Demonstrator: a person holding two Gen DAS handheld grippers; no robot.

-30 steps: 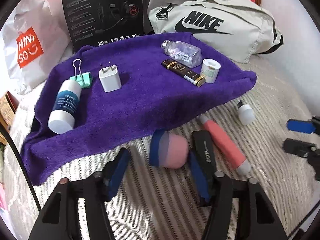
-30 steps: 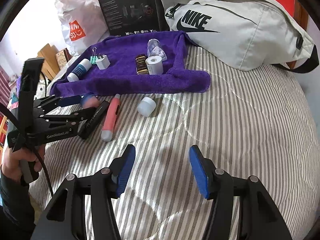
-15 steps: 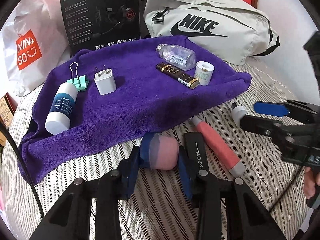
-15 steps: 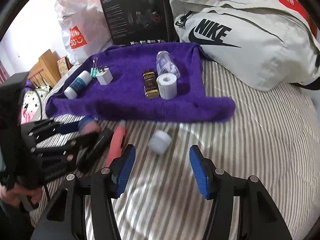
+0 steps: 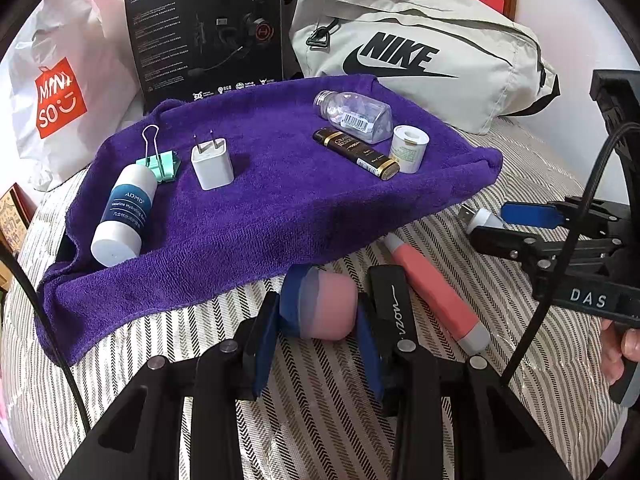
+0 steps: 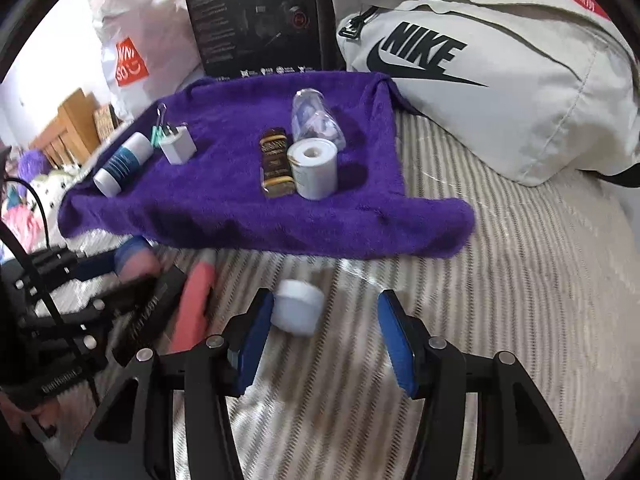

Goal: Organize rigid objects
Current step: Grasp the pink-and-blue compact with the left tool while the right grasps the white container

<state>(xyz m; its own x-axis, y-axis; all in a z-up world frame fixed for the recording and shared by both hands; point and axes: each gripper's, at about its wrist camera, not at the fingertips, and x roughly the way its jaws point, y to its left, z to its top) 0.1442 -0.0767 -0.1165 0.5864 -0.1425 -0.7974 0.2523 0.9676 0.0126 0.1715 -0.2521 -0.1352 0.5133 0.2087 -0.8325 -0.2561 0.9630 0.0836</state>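
The left gripper (image 5: 318, 334) has its fingers clamped on the pink jar (image 5: 320, 306), which lies on the striped bed (image 5: 320, 400) just short of the purple towel's (image 5: 280, 208) near edge. The right gripper (image 6: 324, 344) is spread wide around a small white cap (image 6: 298, 310) (blurred), also short of the towel. On the towel, farther back, lie a charger (image 5: 211, 162) and a clear bottle (image 5: 354, 116).
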